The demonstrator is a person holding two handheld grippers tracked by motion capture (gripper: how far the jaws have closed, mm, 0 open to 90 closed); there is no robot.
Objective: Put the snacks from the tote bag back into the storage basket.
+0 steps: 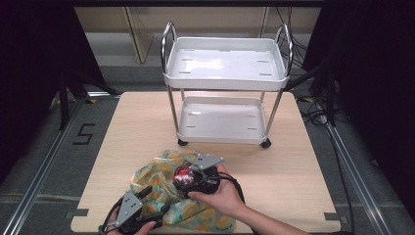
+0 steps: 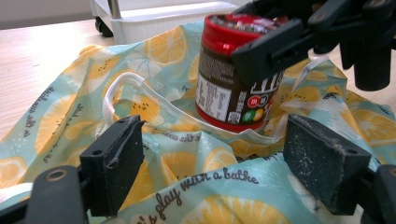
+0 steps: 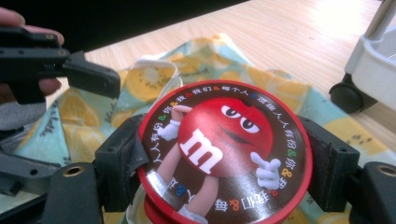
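The right tool [image 1: 192,180] is clenched on a candy jar [image 1: 184,175], 1 pad on each side of its red lid [image 3: 223,151]; in the right gripper view both pads press against the lid's rim. The jar stands upright, its long axis vertical, with its base down in the folds of a lemon-print cloth bag [image 1: 161,183] that lies on the near part of the surface [image 1: 288,161]. A white bag handle [image 2: 122,88] loops just beside the jar's base.

The left tool [image 1: 147,205] sits nearer the person, with the jar ahead of it and a little to its right. Its 2 pads stand wide apart, released; they rest low against the bag's cloth but grip nothing that I can see. The right hand [image 1: 222,193] is plainly the nearer one, already carrying the jar.

Beyond the bag, well apart from it, stands a white 2-tier cart [image 1: 225,73] with both trays bare. My guess is that the jar is either coming out of the bag or going in; the left tool looks placed to steady the cloth.
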